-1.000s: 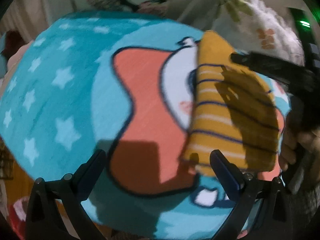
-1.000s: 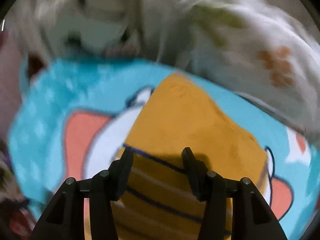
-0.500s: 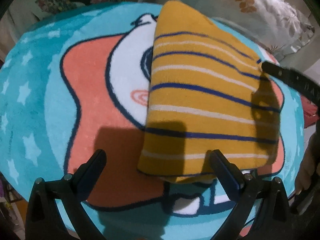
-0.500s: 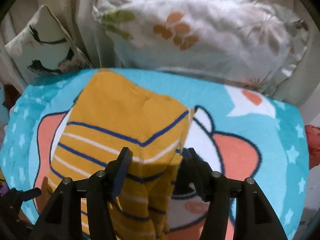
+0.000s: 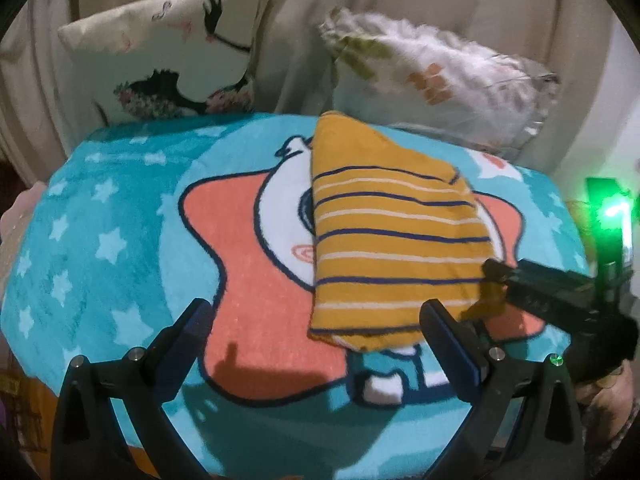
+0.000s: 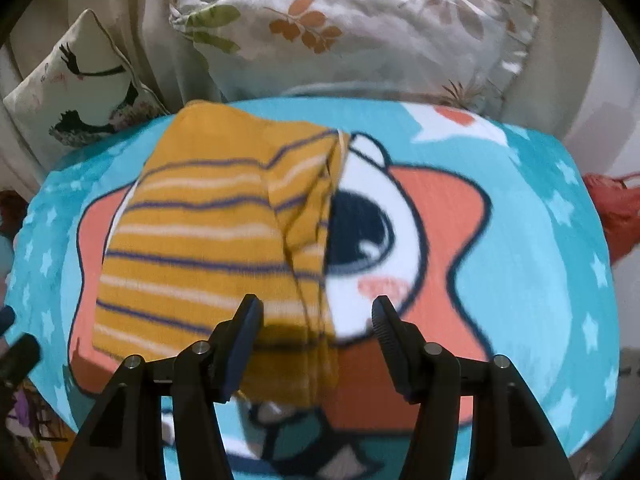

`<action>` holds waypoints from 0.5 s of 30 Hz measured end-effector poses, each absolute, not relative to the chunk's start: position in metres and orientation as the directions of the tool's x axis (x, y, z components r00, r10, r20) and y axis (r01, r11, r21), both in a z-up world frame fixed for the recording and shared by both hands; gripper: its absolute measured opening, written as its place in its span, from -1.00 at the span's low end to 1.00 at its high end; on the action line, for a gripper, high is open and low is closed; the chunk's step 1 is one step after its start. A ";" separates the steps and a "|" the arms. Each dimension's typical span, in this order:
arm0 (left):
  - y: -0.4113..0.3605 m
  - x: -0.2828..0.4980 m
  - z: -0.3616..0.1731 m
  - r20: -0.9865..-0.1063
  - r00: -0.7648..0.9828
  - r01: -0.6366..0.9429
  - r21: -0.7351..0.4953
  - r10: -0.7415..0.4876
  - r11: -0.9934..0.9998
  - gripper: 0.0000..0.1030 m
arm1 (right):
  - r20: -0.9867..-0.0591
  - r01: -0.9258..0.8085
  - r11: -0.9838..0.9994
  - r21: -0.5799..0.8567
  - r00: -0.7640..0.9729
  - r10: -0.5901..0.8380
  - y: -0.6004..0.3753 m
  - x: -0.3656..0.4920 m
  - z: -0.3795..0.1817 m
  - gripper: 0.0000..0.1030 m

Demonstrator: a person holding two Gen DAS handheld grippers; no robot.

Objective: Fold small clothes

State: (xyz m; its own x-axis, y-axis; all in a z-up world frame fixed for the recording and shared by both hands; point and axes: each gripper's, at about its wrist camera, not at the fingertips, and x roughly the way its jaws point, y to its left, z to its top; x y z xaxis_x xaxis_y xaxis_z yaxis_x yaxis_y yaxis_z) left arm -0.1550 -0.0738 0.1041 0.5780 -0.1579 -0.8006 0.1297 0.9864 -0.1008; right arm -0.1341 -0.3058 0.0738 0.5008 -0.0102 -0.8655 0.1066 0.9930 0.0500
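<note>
Finding no readable writing, we see the folded mustard garment (image 6: 208, 236) with navy and cream stripes lying on the teal cartoon blanket (image 6: 532, 248), our left gripper (image 5: 316, 340) gaping empty, our right gripper (image 6: 316, 324) parted, having just widened.

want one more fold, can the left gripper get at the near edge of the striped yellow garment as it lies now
Probably yes. The left gripper is open and empty, and the garment's near edge lies bare on the blanket just ahead of it. The right gripper is at the other side.
</note>
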 end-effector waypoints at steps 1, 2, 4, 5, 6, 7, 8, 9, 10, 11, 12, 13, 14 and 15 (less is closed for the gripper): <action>-0.073 -0.159 0.105 -0.798 0.577 0.144 -0.110 -0.174 0.983 1.00 | -0.866 0.115 0.992 0.045 0.500 -0.018 -0.303 -0.142 0.074 0.21; -0.071 -0.165 0.107 -0.797 0.574 0.159 -0.114 -0.186 0.981 1.00 | -0.866 0.119 0.992 0.041 0.499 -0.024 -0.299 -0.149 0.073 0.21; -0.069 -0.180 0.111 -0.796 0.575 0.173 -0.106 -0.188 0.979 1.00 | -0.868 0.123 0.992 0.037 0.496 -0.030 -0.291 -0.165 0.072 0.21; -0.068 -0.186 0.112 -0.796 0.575 0.181 -0.101 -0.188 0.978 1.00 | -0.869 0.126 0.992 0.032 0.493 -0.035 -0.285 -0.174 0.072 0.21; -0.065 -0.193 0.113 -0.799 0.573 0.186 -0.093 -0.185 0.978 1.00 | -0.869 0.129 0.991 0.027 0.492 -0.040 -0.281 -0.182 0.071 0.22; -0.062 -0.199 0.114 -0.801 0.571 0.188 -0.085 -0.179 0.978 1.00 | -0.869 0.134 0.991 0.024 0.493 -0.046 -0.276 -0.190 0.072 0.22; -0.059 -0.203 0.113 -0.802 0.571 0.188 -0.079 -0.175 0.979 1.00 | -0.869 0.139 0.990 0.023 0.493 -0.049 -0.272 -0.198 0.072 0.23; -0.056 -0.208 0.113 -0.805 0.570 0.190 -0.067 -0.166 0.980 1.00 | -0.868 0.143 0.990 0.023 0.494 -0.051 -0.268 -0.205 0.072 0.24; -0.053 -0.214 0.113 -0.808 0.568 0.193 -0.054 -0.156 0.980 1.00 | -0.868 0.148 0.989 0.022 0.494 -0.055 -0.264 -0.213 0.072 0.25; -0.051 -0.218 0.112 -0.809 0.568 0.193 -0.047 -0.151 0.980 1.00 | -0.868 0.154 0.988 0.021 0.493 -0.059 -0.260 -0.220 0.071 0.25; -0.048 -0.223 0.112 -0.812 0.565 0.196 -0.039 -0.145 0.980 1.00 | -0.868 0.159 0.987 0.020 0.493 -0.062 -0.258 -0.226 0.071 0.26; -0.046 -0.227 0.111 -0.814 0.562 0.201 -0.035 -0.144 0.979 1.00 | -0.868 0.165 0.986 0.019 0.492 -0.066 -0.254 -0.233 0.071 0.26; -0.043 -0.233 0.110 -0.817 0.558 0.209 -0.030 -0.145 0.977 1.00 | -0.868 0.170 0.985 0.016 0.492 -0.070 -0.251 -0.240 0.070 0.26; -0.041 -0.237 0.109 -0.818 0.556 0.217 -0.028 -0.147 0.976 1.00 | -0.867 0.173 0.985 0.014 0.492 -0.074 -0.249 -0.246 0.070 0.26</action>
State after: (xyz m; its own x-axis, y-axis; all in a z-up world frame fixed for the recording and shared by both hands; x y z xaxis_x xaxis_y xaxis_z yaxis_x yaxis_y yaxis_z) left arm -0.2375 -0.0412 0.1091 0.5557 -0.1469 -0.8183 0.2167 0.9758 -0.0281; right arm -0.2456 -0.2489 0.0698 0.4922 -0.0738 -0.8674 0.1728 0.9848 0.0143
